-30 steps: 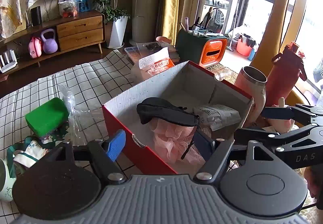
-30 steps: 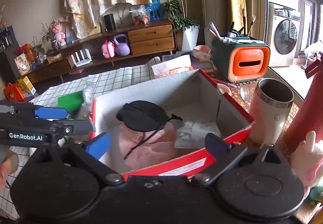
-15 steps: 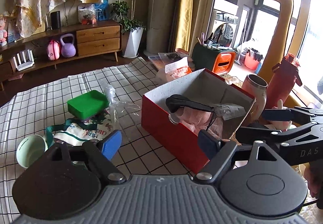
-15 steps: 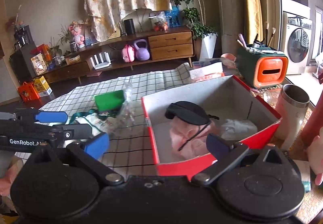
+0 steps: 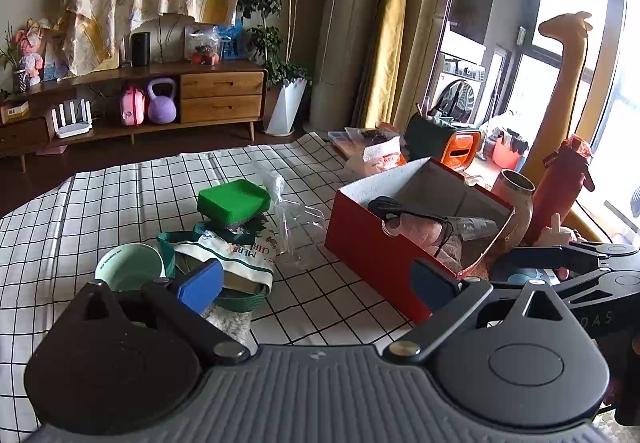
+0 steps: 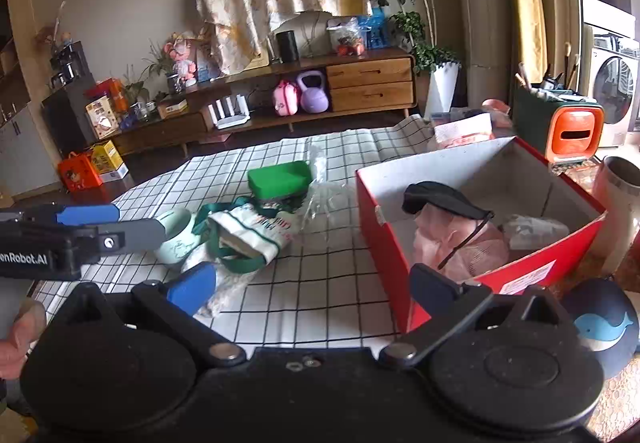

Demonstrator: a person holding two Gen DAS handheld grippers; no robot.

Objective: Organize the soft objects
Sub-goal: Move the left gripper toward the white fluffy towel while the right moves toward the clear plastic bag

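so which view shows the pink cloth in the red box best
The right wrist view: it looks down into the red box, so the pink cloth shows broadly beneath the black mask. The left wrist view sees the box from lower, and its near wall hides most of the cloth.

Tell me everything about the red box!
The red box is open-topped cardboard, red outside and pale inside, with a white label on its front wall. It sits on the checked cloth, beside the clear plastic bag. Inside lie a black eye mask draped over pink fabric, plus a crinkly silver packet. Neither gripper touches it.
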